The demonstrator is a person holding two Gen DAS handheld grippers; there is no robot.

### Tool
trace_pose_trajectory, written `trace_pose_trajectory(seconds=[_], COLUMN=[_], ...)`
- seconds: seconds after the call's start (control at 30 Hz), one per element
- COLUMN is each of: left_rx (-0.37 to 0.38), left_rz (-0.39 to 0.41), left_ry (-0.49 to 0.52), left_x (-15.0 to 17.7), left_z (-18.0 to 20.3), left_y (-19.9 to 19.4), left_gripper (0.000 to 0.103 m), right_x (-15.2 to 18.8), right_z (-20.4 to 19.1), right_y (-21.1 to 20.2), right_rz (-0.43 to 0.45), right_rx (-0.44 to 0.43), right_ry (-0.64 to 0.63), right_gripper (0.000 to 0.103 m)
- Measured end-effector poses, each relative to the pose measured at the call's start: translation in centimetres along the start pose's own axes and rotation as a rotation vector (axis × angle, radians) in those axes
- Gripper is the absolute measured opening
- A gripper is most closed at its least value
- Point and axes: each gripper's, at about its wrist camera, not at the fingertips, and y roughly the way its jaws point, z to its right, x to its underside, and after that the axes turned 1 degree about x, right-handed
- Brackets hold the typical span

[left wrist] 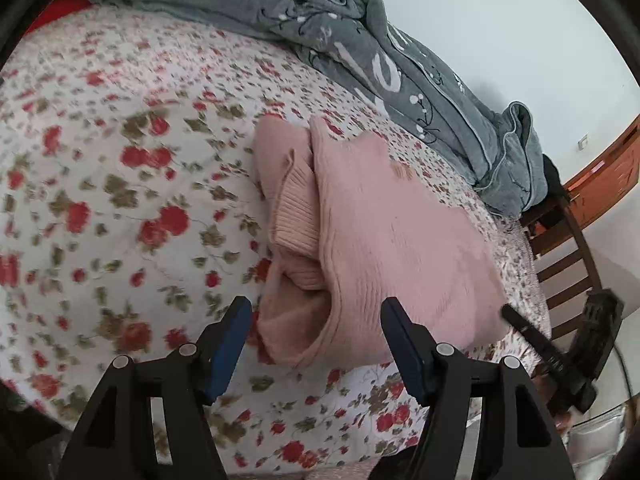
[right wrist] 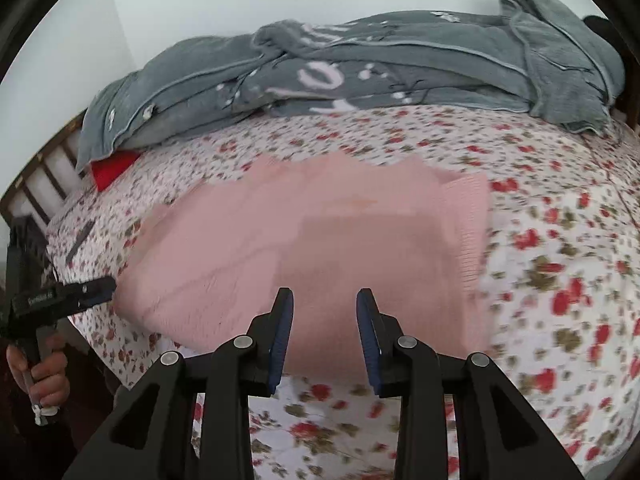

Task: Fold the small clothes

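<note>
A pink knitted sweater (left wrist: 400,240) (right wrist: 320,232) lies folded on the flowered bedsheet (left wrist: 120,160) (right wrist: 560,260), a ribbed cuff (left wrist: 292,220) tucked along its left side. My left gripper (left wrist: 316,312) is open, its blue pads standing wide either side of the sweater's near corner without pressing it. My right gripper (right wrist: 325,300) is open too, hovering over the sweater's near edge with cloth showing in the gap. In the right wrist view, the left gripper (right wrist: 90,266) sits at the sweater's left edge, held by a hand (right wrist: 40,372).
A rumpled grey blanket (left wrist: 380,52) (right wrist: 360,72) lies along the far side of the bed against a pale wall. A red item (right wrist: 114,166) peeks from under it. Wooden slats (left wrist: 560,264) (right wrist: 36,188) stand at the bed's end.
</note>
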Motion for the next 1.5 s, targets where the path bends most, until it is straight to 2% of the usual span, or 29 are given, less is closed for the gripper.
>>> trace_pose_trajectory(seconds=[0.13,0.17,0.33,0.4,0.47,0.6,0.7,0.8,0.97,1.07,1.2,1.33,1.4,1.43,1.5], left_rx=[0.006,0.027,0.089,0.094,0.097,0.113,0.119,0.13,0.159,0.158,0.15,0.145,0.15,0.147,0.159], left_rz=[-0.038,-0.048,-0.061,-0.065,-0.073,-0.088,-0.08,-0.071,-0.067,-0.068,-0.079,-0.081,-0.07,-0.059,-0.02], left_ry=[-0.02,-0.026,-0.051,-0.047,-0.048,-0.071,-0.058,-0.055,-0.039,-0.034,-0.062,-0.091,-0.092,-0.08,-0.05], left_x=[-0.9,-1.2,-2.5,-2.9,-3.3,-3.5,-3.2,-3.0,-3.6,-4.0,-4.2,-4.2,-4.3,-4.4,-4.5], left_z=[-0.9,-1.2,-1.4,-1.2,-1.1,-1.5,-1.7,-1.7,-1.0,-0.8,-1.3,-1.7,-1.4,-1.0,-0.1], left_y=[2.2,2.8,4.3,4.6,5.1,5.4,4.5,3.6,3.1,3.3,4.4,5.5,5.0,4.5,3.3], left_gripper=[0.065,0.065,0.065,0.065,0.064,0.064,0.055,0.053,0.05,0.05,0.05,0.05,0.046,0.041,0.039], right_x=[0.9,1.2,2.2,2.0,1.7,1.8,2.3,2.5,0.3,-0.3,0.3,0.0,0.0,0.1,0.5], right_z=[-2.0,-2.6,-4.0,-4.5,-5.1,-6.4,-6.4,-7.8,-6.6,-5.5,-6.1,-5.0,-5.2,-5.4,-5.6], right_y=[1.7,2.2,4.8,3.5,2.5,4.8,6.2,6.2,5.0,7.5,7.7,7.4,7.4,7.5,7.6], right_rz=[-0.005,-0.005,-0.054,-0.007,0.052,0.031,0.032,0.029,0.106,0.054,0.106,0.09,0.085,0.091,0.109], right_rx=[-0.04,-0.041,0.04,0.058,0.026,0.093,0.123,0.189,0.11,0.107,0.123,0.068,0.071,0.083,0.094], right_ry=[-0.01,-0.023,-0.072,-0.056,-0.073,-0.127,-0.121,-0.208,-0.116,-0.066,-0.116,-0.069,-0.076,-0.093,-0.11], right_gripper=[0.033,0.033,0.033,0.033,0.033,0.034,0.034,0.034,0.033,0.033,0.033,0.033,0.033,0.033,0.033])
